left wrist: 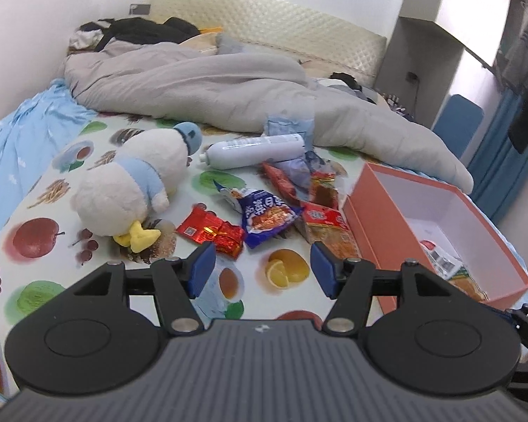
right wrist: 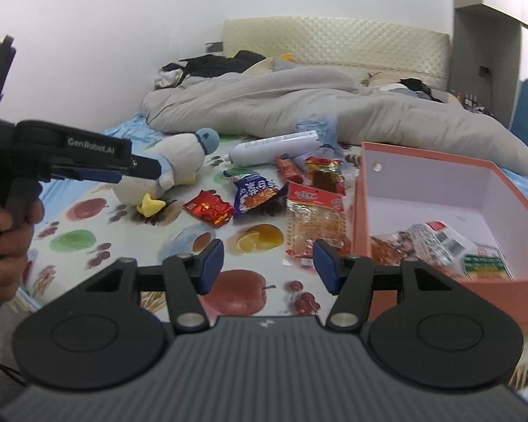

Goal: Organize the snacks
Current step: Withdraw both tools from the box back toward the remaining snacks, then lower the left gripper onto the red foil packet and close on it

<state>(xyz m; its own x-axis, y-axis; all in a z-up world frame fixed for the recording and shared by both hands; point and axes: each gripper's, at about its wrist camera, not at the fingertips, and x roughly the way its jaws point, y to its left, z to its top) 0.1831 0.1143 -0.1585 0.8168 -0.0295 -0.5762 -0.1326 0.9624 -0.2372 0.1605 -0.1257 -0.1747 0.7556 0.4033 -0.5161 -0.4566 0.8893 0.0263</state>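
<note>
Several snack packets lie loose on the fruit-print sheet: a red foil packet (left wrist: 211, 232) (right wrist: 209, 208), a blue packet (left wrist: 264, 216) (right wrist: 255, 191) and a clear packet with a red top (left wrist: 325, 227) (right wrist: 315, 221). To their right stands an orange box (left wrist: 369, 225) (right wrist: 360, 211) with a few packets (left wrist: 447, 263) (right wrist: 433, 242) inside. My left gripper (left wrist: 262, 267) hovers open and empty just short of the red and blue packets. My right gripper (right wrist: 269, 265) is open and empty near the clear packet and the box's left wall. The left gripper (right wrist: 148, 168) shows side-on, held by a hand (right wrist: 3, 218).
A white plush duck (left wrist: 133, 183) (right wrist: 179, 161) lies left of the snacks. A white bottle (left wrist: 253, 149) (right wrist: 274, 147) rests on its side behind them. A rumpled grey duvet (left wrist: 211, 84) covers the far half of the bed, below a padded headboard (left wrist: 264, 24).
</note>
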